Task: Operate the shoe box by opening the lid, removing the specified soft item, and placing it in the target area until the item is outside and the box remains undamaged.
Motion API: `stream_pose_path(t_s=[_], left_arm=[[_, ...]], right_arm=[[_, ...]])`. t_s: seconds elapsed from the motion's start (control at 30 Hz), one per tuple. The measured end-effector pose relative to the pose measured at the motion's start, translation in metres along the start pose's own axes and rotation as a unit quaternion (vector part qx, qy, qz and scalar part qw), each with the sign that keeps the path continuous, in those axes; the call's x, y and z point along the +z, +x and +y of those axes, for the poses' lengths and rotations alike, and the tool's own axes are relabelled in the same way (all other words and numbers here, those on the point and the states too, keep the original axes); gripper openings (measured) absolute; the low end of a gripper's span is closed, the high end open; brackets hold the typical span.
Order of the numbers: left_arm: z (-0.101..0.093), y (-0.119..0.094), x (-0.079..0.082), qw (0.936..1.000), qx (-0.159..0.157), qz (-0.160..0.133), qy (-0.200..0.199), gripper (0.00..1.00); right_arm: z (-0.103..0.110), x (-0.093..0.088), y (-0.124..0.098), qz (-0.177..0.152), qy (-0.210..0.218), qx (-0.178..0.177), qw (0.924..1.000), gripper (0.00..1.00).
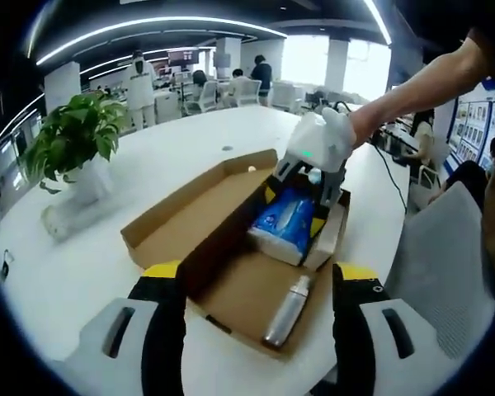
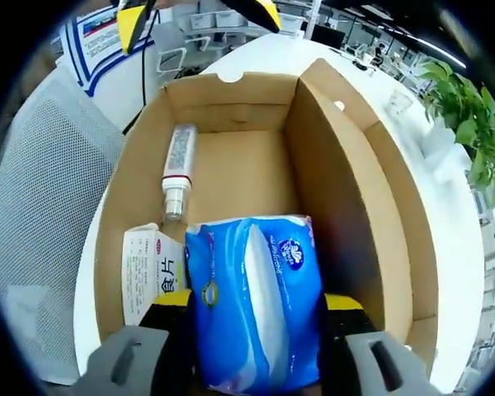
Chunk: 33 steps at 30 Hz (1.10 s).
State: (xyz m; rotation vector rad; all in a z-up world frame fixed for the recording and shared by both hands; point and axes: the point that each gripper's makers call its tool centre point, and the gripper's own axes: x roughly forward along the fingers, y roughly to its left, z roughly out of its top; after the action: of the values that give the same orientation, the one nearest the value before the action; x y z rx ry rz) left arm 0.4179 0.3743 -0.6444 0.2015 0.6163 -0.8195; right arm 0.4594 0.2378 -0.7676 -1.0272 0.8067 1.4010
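Removal step was in hand: blue tissue pack (image 2: 256, 305) was pinched by right gripper (image 2: 254, 318) jaws inside opened shoe box (image 2: 346, 181). Left gripper (image 1: 256, 318) jaws were spread, empty. A straight lift-out was called for next.

Box (image 2: 346, 157) open on top; bottle (image 2: 178, 169) & small carton (image 2: 148, 276) crowd tissue pack (image 2: 252, 301) one side, box wall the other.

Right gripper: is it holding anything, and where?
Yes. The right gripper clamps the blue tissue pack by its two long sides, inside the open shoe box.
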Motion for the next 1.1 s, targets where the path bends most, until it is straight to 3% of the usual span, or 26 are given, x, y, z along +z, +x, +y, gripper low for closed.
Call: stream_pose_path(t_s=[0.1, 0.47, 0.9, 1.1], left_arm=[[0.000, 0.001, 0.003, 1.0000, -0.002, -0.002, 0.001, 0.72], [-0.001, -0.002, 0.008, 1.0000, -0.002, -0.005, 0.006, 0.73], [0.000, -0.003, 0.009, 1.0000, -0.004, -0.003, 0.001, 0.74], [-0.001, -0.003, 0.010, 1.0000, -0.004, -0.004, -0.002, 0.74]], right_arm=[[-0.005, 0.002, -0.001, -0.002, -0.016, -0.012, 0.9998, 0.63], [-0.001, 0.000, 0.013, 0.018, -0.047, -0.003, 0.9988, 0.63], [-0.001, -0.006, 0.026, 0.029, -0.031, 0.006, 0.9991, 0.63], [0.002, -0.005, 0.022, 0.022, -0.025, 0.001, 0.9994, 0.55]])
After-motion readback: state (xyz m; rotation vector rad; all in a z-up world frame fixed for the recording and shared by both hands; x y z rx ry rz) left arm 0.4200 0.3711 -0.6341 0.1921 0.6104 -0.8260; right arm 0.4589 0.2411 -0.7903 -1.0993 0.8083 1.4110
